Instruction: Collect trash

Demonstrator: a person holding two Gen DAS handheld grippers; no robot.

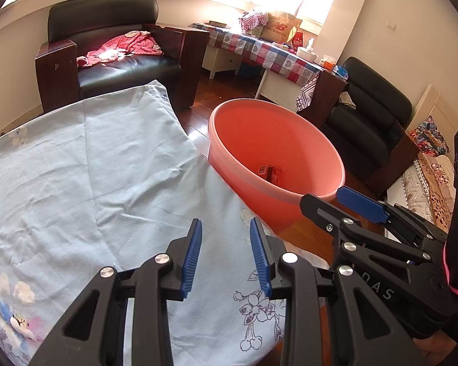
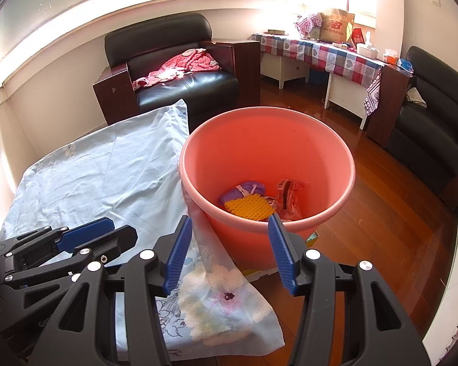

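From your left wrist view, the left hand-held gripper point(image 1: 226, 256) hangs open and empty over the cloth-covered tabletop point(image 1: 91, 167), the basin point(image 1: 278, 152) ahead-right. From your right wrist view, the right hand-held gripper point(image 2: 229, 250), open and empty, faces the basin directly and is nearer; the trash point(image 2: 259, 198) lies inside.

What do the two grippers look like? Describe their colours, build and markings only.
Both the left gripper and right gripper have black plastic linkage frames, silver round pivot bolts and ribbed blue fingers. The right one carries pale lettering and a pink band.
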